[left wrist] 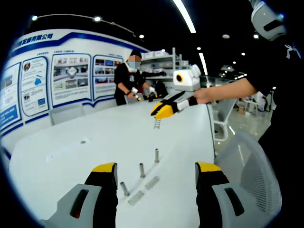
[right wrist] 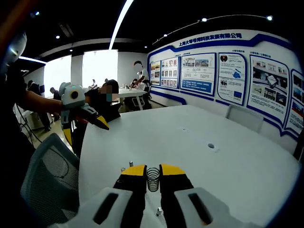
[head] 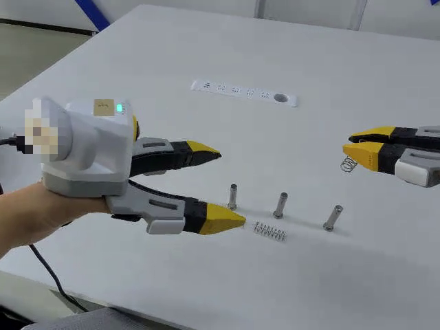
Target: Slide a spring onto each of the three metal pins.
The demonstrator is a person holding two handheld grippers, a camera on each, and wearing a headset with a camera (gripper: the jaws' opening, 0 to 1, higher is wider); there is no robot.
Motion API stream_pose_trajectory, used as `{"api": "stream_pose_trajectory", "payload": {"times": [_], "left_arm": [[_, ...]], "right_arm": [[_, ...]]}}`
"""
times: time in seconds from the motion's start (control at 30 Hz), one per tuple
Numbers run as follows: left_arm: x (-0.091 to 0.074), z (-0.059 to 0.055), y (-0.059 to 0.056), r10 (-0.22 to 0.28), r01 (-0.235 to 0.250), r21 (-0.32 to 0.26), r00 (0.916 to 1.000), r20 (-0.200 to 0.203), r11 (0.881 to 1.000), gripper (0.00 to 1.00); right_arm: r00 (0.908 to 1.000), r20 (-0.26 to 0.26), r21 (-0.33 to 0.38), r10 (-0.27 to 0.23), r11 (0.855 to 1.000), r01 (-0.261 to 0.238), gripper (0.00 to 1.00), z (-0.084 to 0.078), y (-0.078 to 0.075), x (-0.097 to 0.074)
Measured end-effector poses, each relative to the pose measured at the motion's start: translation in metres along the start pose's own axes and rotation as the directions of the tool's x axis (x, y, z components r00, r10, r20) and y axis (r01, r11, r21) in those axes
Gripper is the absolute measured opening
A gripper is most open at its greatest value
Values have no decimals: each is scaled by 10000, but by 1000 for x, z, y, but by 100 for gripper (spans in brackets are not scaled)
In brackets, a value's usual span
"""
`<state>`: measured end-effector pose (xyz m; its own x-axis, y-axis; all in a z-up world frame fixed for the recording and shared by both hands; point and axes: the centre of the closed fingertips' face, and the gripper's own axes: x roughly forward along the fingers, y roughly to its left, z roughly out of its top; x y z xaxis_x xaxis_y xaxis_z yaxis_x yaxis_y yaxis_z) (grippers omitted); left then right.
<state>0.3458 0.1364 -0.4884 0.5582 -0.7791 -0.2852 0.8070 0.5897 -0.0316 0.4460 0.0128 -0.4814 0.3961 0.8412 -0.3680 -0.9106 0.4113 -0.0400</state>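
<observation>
Three upright metal pins (head: 233, 196) (head: 280, 204) (head: 333, 216) stand in a row on the white table (head: 206, 41). One loose spring (head: 269, 232) lies just in front of the middle pin. In the left gripper view two springs (left wrist: 152, 183) (left wrist: 136, 197) lie beside the pins (left wrist: 141, 170). My left gripper (head: 218, 185) is open, its tips just left of the first pin, nothing between them. My right gripper (head: 350, 147) hovers above the table to the right of the pins, shut on a small spring (head: 349, 163) (right wrist: 152, 179) that hangs from its tips.
A white power strip (head: 244, 93) lies flat farther back on the table. A mesh chair (left wrist: 256, 171) stands at the table's near edge. A person (left wrist: 129, 78) works at the far end of the room.
</observation>
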Motion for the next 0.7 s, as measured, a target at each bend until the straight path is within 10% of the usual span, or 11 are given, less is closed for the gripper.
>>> {"api": "stream_pose_trajectory", "payload": {"times": [0.37,0.7], "left_arm": [[-7,-11,25,764,-780,-429,9964,-374,9960,90],[-7,-17,25,809,-827,-444,9958,-420,9956,98]], "right_arm": [[9964,-555,885,-646,9937,694,11,-41,-18,10],[9904,-1071,1348,-879,9856,1021,11,-69,-25,19]]}}
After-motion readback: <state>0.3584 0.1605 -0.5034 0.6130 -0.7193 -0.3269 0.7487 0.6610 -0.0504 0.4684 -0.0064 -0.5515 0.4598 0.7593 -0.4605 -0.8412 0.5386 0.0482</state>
